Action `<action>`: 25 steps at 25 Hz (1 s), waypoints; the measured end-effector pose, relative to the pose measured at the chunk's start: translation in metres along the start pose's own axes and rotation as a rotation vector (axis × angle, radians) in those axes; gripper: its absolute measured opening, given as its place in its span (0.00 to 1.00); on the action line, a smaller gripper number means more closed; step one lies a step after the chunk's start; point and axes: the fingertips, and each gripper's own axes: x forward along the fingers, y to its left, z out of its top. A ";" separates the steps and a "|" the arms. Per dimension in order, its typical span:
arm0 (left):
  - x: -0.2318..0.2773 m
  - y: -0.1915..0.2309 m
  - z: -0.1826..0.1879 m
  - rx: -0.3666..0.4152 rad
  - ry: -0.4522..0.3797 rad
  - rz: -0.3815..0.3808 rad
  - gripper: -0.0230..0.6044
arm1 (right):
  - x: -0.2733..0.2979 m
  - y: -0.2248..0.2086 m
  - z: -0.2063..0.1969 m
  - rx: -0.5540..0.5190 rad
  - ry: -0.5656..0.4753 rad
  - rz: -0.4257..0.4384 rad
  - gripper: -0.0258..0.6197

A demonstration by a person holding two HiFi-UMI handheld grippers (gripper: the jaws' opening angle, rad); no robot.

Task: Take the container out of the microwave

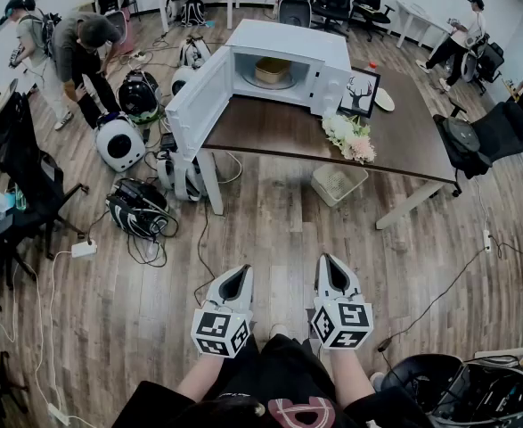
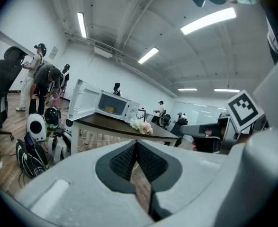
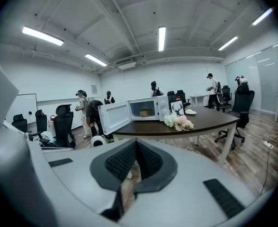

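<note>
Left gripper: held low over the floor, nearest of all; jaws closed tip to tip, nothing between them.
Right gripper: beside it and level with it; jaws likewise pressed together and empty.
Microwave door: swung fully open toward the left, standing out past the table edge on the left gripper's side.
Microwave: at the near-left corner of the table, cavity facing the person.
Container: inside the cavity, upright on the turntable, a low tan tub with no clear long axis.
Bearing: straight ahead and higher than both grippers, well apart from them, across a stretch of open floor; sideways it sits between the two, a little nearer the left one's line.
Flowers: on the table just right of the microwave's front, beside a framed deer picture.
Nearer hand: neither by much. The open door crowds the left, the flowers the right, so the reach probably has to go straight into the opening.
Needed first: walk up to the table and part the jaws; nothing is reachable from here.
</note>
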 end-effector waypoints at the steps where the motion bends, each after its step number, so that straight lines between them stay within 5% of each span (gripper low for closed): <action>1: -0.002 -0.011 -0.002 0.005 -0.003 0.000 0.05 | -0.007 -0.006 -0.004 0.004 0.007 0.001 0.05; 15: -0.008 -0.102 -0.030 0.022 -0.042 0.092 0.05 | -0.057 -0.074 -0.033 0.080 0.041 0.119 0.05; 25: 0.009 -0.094 -0.035 0.032 -0.026 0.128 0.05 | -0.036 -0.075 -0.042 0.105 0.064 0.135 0.05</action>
